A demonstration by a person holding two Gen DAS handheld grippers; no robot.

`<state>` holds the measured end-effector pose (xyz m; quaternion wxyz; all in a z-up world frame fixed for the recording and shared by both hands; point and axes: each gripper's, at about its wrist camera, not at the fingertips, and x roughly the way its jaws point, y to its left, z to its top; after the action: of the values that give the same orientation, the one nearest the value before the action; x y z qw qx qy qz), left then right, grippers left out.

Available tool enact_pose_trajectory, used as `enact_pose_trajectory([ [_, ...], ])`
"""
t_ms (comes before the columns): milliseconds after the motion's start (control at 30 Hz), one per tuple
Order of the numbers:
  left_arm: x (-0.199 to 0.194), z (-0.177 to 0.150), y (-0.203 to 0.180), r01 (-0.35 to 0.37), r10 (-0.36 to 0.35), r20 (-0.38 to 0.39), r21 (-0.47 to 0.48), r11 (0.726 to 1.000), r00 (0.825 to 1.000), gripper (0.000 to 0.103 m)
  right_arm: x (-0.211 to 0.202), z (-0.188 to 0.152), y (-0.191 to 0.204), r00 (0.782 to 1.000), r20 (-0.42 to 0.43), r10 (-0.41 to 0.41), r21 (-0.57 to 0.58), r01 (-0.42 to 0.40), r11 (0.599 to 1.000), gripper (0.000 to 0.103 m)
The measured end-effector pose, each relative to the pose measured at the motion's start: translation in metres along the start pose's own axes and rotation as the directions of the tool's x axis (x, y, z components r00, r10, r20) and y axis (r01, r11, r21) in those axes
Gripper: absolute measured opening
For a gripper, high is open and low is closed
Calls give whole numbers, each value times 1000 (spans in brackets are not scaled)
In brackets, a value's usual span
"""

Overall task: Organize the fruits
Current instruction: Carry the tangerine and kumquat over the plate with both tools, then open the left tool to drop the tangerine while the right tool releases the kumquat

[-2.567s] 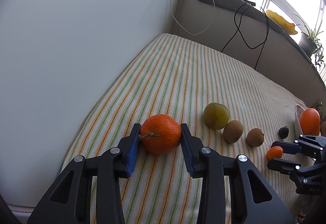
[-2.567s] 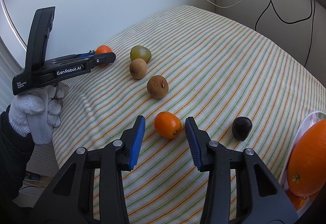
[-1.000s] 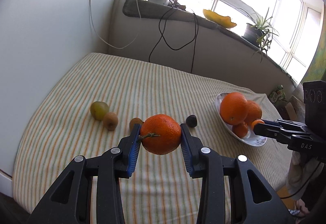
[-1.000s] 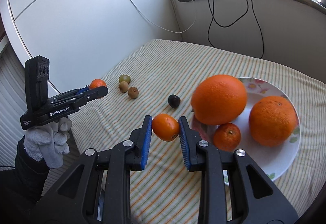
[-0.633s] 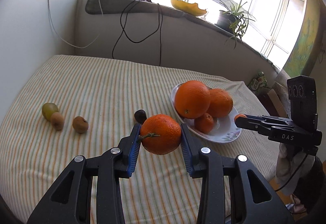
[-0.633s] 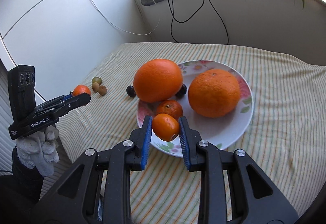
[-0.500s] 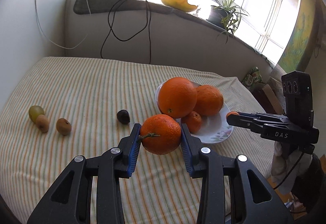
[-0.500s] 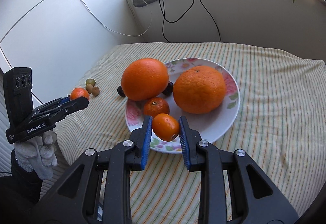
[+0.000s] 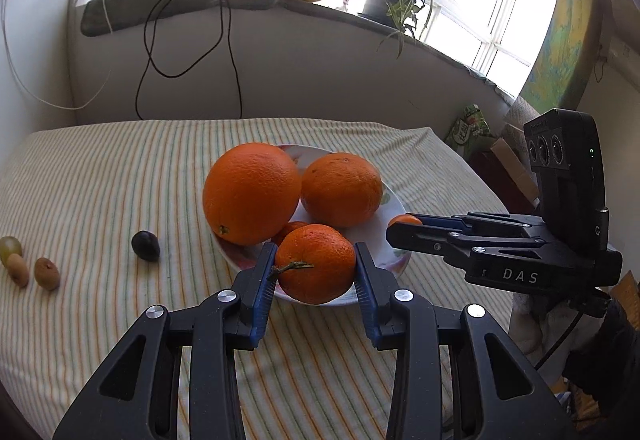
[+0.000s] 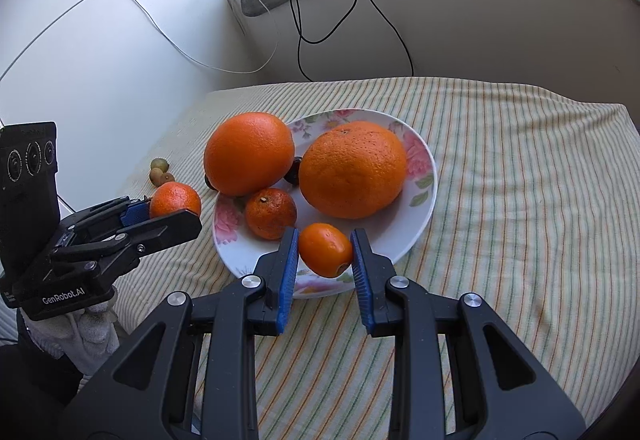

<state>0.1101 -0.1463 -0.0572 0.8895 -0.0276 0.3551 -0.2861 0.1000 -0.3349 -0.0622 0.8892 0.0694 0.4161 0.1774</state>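
My left gripper (image 9: pixel 316 268) is shut on a stemmed tangerine (image 9: pixel 316 262) and holds it over the near rim of the floral plate (image 9: pixel 394 200). My right gripper (image 10: pixel 325 252) is shut on a small smooth orange fruit (image 10: pixel 325 254) above the plate's (image 10: pixel 424 176) near edge. On the plate lie two big oranges (image 10: pixel 248 154) (image 10: pixel 352 170) and a small tangerine (image 10: pixel 271 214). In the right wrist view the left gripper (image 10: pixel 168 216) with its tangerine (image 10: pixel 175 200) sits left of the plate. In the left wrist view the right gripper (image 9: pixel 404 226) is right of the plate.
A dark plum (image 9: pixel 145 246), two brown kiwis (image 9: pixel 47 273) (image 9: pixel 18 270) and a green fruit (image 9: pixel 10 246) lie on the striped cloth (image 9: pixel 120 180) left of the plate. A wall with hanging cables (image 9: pixel 228 52) stands behind the table. Another dark fruit (image 10: pixel 294 170) sits between the big oranges.
Both grippers have moved closer to the plate with their fruits still held. The left tangerine now hangs over the plate's near rim, and the right fruit is over the plate's front edge.
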Motion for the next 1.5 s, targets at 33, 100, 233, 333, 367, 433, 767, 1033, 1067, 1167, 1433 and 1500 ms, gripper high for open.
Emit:
enact_pose_trajectory([
  [33, 2, 0, -2, 0, 0, -5, 8, 1000, 1000, 36, 0, 0, -1, 1000, 1, -2, 0, 2, 1000, 27],
  [100, 6, 0, -6, -1, 1, -11, 19, 1000, 1000, 36, 0, 0, -2, 1000, 3, -12, -3, 12, 1000, 27],
  [233, 13, 3, -11, -2, 3, -18, 34, 999, 1000, 36, -1, -1, -3, 999, 8, -32, -11, 32, 999, 28],
  [333, 16, 4, -15, 1, 0, -22, 44, 999, 1000, 36, 0, -1, -3, 999, 10, -39, -12, 39, 999, 27],
  [367, 16, 4, -17, -1, 2, -21, 48, 999, 1000, 36, 0, -1, -3, 999, 12, -42, -13, 42, 999, 28],
  [433, 17, 5, -18, -4, 5, -21, 56, 998, 1000, 37, 1, -1, -3, 999, 11, -41, -13, 42, 999, 28],
  [767, 8, 5, -18, -25, 25, 1, 74, 997, 1000, 56, -3, 1, -3, 996, 28, -84, -25, 85, 996, 60],
  [1033, 0, 0, -12, -33, 33, 5, 58, 998, 999, 56, -12, 0, -4, 991, 67, -112, -17, 114, 993, 70],
  [1067, 0, 0, -12, -35, 35, 6, 57, 998, 999, 56, -12, 0, -4, 991, 69, -113, -15, 115, 993, 70],
  [1167, -2, -2, -11, -39, 39, 8, 57, 998, 999, 56, -13, 0, -4, 991, 72, -112, -9, 113, 994, 70],
  [1433, -9, -3, -5, -44, 44, 21, 42, 998, 999, 56, -19, 2, 6, 990, 90, -110, -14, 111, 994, 75],
  [1500, -12, -4, -3, -48, 47, 24, 39, 998, 999, 56, -20, 4, 9, 990, 92, -105, -18, 107, 994, 75],
])
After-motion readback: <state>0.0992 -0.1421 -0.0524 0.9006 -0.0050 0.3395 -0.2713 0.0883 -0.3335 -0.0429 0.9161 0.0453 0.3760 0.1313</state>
